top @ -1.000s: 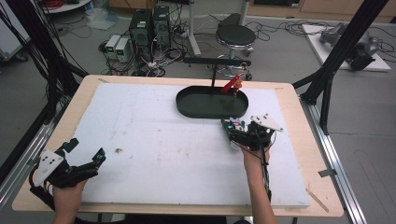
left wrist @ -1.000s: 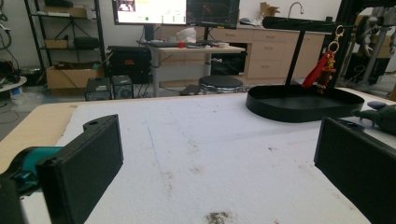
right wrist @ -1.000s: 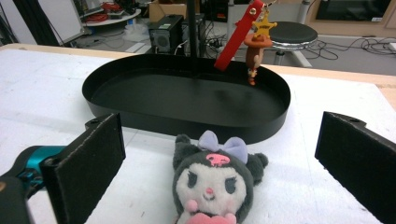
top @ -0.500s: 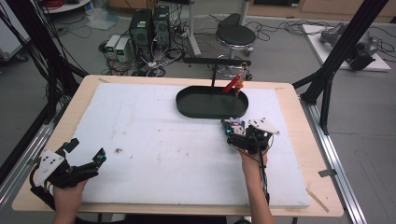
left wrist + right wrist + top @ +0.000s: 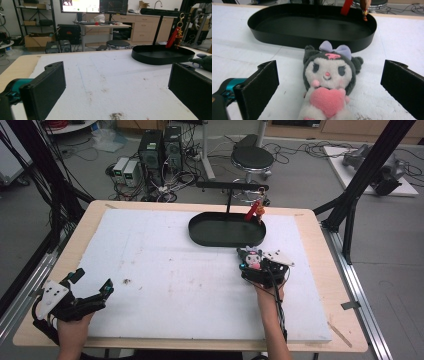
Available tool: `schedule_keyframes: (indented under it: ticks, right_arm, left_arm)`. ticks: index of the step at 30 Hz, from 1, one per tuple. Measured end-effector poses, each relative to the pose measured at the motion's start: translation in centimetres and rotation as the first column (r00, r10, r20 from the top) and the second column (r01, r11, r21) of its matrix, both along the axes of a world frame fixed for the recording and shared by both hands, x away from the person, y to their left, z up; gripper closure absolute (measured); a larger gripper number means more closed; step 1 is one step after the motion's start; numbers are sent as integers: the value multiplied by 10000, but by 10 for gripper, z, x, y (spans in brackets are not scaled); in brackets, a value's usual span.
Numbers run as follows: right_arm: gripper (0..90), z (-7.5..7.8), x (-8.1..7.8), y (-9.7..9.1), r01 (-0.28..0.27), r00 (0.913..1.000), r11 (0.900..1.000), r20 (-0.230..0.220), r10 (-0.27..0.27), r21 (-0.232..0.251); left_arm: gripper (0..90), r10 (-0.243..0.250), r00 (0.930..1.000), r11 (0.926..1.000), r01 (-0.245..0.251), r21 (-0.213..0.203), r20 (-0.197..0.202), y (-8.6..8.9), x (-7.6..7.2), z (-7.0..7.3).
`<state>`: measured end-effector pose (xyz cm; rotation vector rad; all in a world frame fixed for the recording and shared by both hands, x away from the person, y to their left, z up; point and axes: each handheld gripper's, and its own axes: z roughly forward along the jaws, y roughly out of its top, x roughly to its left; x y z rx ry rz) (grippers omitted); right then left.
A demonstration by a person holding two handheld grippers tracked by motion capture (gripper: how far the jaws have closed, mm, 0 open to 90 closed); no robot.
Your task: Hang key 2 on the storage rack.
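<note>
- High view: right gripper (image 5: pixel 251 261) sits over a small plush toy (image 5: pixel 251 258) on the white foam mat (image 5: pixel 165 270), just in front of the black oval tray (image 5: pixel 226 231). A red keychain (image 5: pixel 252 211) hangs from the stand's bar above the tray. Left gripper (image 5: pixel 92 287) rests at the near left corner, well apart, jaws spread, holding nothing.
- Left gripper view: both black jaws wide apart over bare mat; tray and stand far off ahead.
- Right gripper view: plush toy (image 5: pixel 328 81) lies face up between the spread jaws, touching neither, head toward the tray (image 5: pixel 312 27).
- Step, as I judge it: lining up to grasp the toy. Next move calls for closing the jaws on its body, then lifting, likely toward the tray.
</note>
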<state>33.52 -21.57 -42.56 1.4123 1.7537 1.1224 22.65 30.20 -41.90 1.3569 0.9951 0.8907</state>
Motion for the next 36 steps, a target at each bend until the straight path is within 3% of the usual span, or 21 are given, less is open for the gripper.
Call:
schedule_keyframes:
  ticks: [14, 19, 31, 33, 36]
  right_arm:
    - [7, -10, 7, 1, -26, 9970, 9998, -775, 10, -202]
    - [7, -15, 10, 1, -152, 9913, 9997, -1310, 123, -209]
    - [60, -19, 12, -1, 60, 9801, 9991, -1982, -143, -422]
    - [114, -20, 13, -1, 6, 9785, 9990, -2060, -99, -451]
    - [358, -18, 12, -1, -272, 9787, 9988, -2045, 186, -395]
  left_arm:
    - [17, 6, 10000, 10000, -6, -22, 13, 0, 0, 0]
    - [17, 58, 10000, 10000, -58, -19, 32, 0, 0, 0]
    - [17, 98, 9999, 10000, -98, 15, 46, 1, 0, 1]
    - [17, 110, 9999, 9999, -111, 27, 58, 2, 0, 1]
    - [17, 102, 9999, 9999, -102, 14, 38, 2, 0, 1]
